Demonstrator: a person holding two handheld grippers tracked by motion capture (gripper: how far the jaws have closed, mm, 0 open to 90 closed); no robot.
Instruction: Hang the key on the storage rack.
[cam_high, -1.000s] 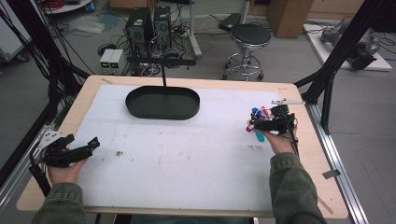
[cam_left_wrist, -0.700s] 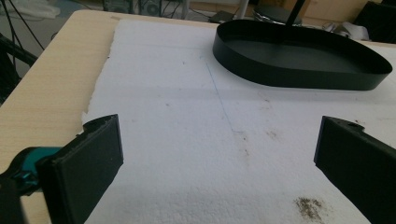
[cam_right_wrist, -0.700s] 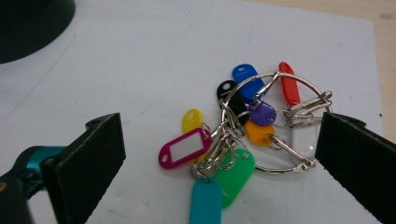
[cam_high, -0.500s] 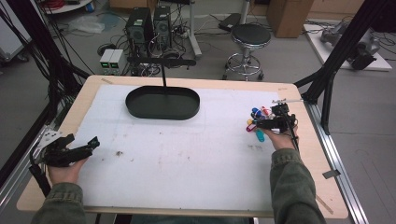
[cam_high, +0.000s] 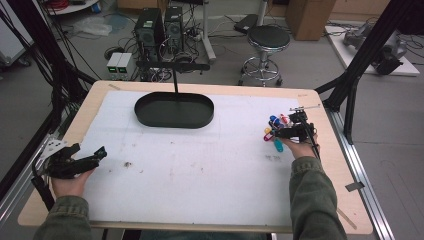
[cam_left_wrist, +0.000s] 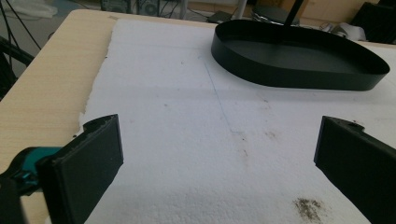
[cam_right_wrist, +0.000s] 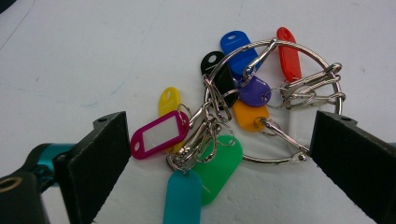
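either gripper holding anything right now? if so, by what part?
Nothing held. The right gripper is open, jaws either side of the key tags lying on the foam, not closed on them. The left gripper is open over bare foam.

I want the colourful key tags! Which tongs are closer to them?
The right tongs: their open jaws sit on either side of the key tags. The left tongs lie far across the white mat.

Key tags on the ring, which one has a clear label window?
The magenta tag: its white paper insert shows through a window. The other tags, such as the green one and the blue one, are solid colour.
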